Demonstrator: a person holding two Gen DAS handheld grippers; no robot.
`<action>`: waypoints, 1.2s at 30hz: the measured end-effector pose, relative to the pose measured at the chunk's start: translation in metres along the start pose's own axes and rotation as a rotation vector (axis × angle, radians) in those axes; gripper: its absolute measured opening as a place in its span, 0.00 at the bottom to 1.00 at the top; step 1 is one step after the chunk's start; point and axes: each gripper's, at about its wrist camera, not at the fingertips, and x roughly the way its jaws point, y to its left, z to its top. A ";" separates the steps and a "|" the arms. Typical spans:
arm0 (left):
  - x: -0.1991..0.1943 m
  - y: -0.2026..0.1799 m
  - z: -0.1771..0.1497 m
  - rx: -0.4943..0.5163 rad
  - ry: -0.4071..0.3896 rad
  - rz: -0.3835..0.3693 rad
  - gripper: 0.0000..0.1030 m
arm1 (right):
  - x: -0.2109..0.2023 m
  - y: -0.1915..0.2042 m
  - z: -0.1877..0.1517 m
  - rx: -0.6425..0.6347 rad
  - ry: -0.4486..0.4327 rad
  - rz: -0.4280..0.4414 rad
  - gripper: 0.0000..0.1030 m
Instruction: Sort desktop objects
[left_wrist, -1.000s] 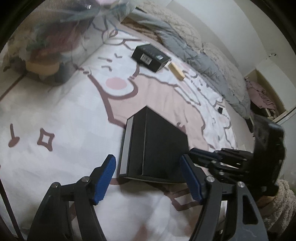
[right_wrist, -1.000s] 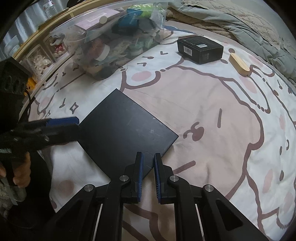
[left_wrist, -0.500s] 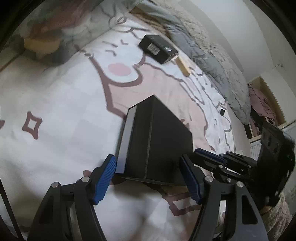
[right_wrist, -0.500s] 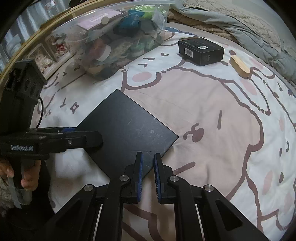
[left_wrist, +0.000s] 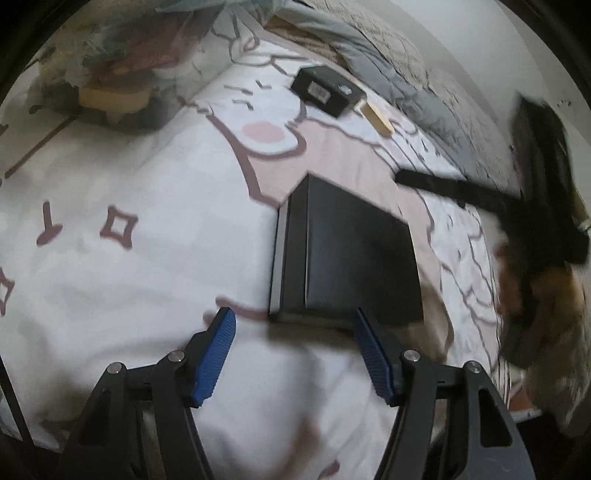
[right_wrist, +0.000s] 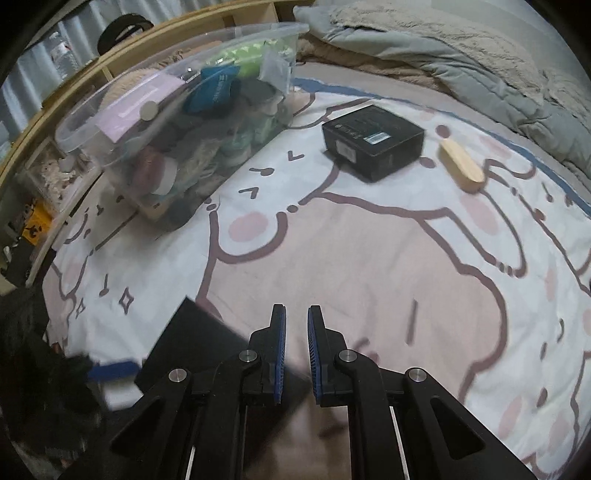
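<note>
The flat black box (left_wrist: 347, 258) lies just ahead of the left gripper (left_wrist: 291, 354), long axis running away from it; the jaws are closing, apparently not yet touching it. The right gripper (right_wrist: 295, 354), pressed together and empty, sits farther off.

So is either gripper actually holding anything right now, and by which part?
Nothing is held. The left gripper is closing just short of the flat black box, pads not touching. The right gripper is shut on nothing.
</note>
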 end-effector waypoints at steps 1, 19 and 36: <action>0.000 0.000 -0.002 0.004 0.017 -0.009 0.63 | 0.005 0.002 0.004 -0.002 0.013 0.002 0.11; 0.028 -0.001 0.002 0.041 0.039 0.088 0.63 | 0.054 0.017 0.015 0.027 0.214 0.154 0.11; 0.036 -0.014 -0.008 0.165 0.056 0.192 0.63 | 0.003 0.034 0.004 0.023 0.171 0.224 0.11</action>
